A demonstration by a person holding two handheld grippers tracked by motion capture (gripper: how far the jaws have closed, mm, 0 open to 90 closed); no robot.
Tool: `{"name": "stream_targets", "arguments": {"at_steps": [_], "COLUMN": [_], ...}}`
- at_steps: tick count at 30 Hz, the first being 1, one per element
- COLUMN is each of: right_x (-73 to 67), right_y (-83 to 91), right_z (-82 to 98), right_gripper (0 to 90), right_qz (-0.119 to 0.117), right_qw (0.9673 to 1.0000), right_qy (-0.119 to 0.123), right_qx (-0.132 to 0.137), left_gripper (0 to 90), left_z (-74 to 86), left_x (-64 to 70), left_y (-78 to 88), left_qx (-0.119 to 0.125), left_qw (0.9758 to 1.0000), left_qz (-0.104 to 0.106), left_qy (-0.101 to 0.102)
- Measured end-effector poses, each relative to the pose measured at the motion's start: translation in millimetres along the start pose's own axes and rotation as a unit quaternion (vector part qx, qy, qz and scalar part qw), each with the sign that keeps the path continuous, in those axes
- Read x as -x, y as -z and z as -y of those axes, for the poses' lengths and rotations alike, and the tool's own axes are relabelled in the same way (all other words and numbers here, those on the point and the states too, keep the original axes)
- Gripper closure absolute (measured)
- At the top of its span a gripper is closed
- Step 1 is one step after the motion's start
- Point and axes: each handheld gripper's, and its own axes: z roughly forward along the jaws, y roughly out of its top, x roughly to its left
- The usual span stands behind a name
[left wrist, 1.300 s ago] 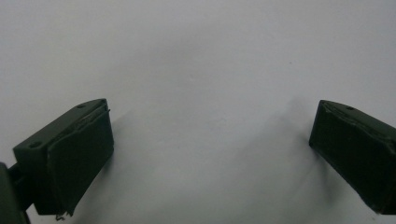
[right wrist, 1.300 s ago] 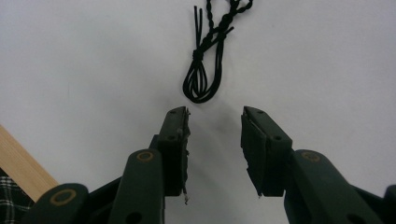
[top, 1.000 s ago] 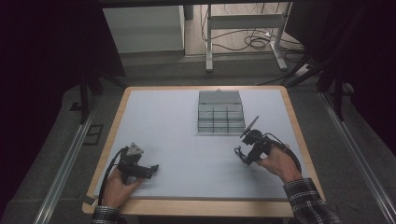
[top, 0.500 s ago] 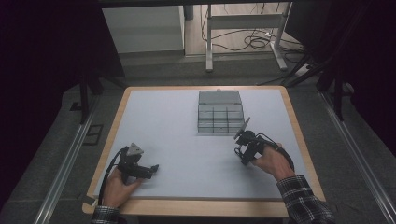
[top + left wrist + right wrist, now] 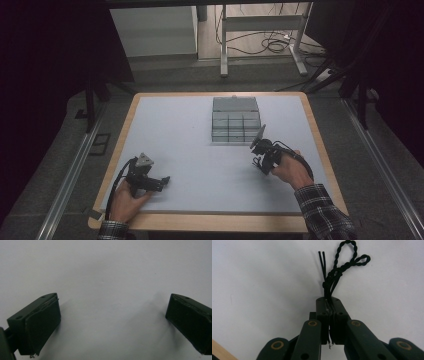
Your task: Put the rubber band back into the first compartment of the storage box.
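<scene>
Pale table top [image 5: 190,145] under a dark room, and on my left side the left gripper [image 5: 159,182] rests idle, jaws spread wide on nothing. Mid-table, the grey compartment organiser [image 5: 235,120] sits lid open. At right, my right gripper [image 5: 330,315] has just closed on the twisted black cord [image 5: 342,265]: pickup done, I'd say, placement left.

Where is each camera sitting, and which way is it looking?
High view: above the person's side, looking forward and down at the table; both hands, the left gripper and right gripper show.
Left gripper view: rides the left gripper, looking between its wide-open jaws at bare tabletop.
Right gripper view: rides the right gripper, whose jaws have just closed on a twisted black wire tie.
Shared: all three see the white tabletop.
</scene>
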Motion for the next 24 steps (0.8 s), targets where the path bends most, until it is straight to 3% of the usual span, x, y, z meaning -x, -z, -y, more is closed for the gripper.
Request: {"name": "stream_targets", "arguments": {"at_steps": [24], "right_x": [-2.4], "right_y": [39.3], "right_z": [-3.8], "right_gripper": [86.0], "right_qz": [0.003], "right_qw": [0.9999], "right_qy": [0.003], "right_qx": [0.010], "left_gripper": [0.0], "left_z": [0.0], "left_x": [0.0], "left_y": [0.0], "left_qx": [0.000], "left_qw": [1.0000], "left_qz": [0.000], "left_qy": [0.000]}}
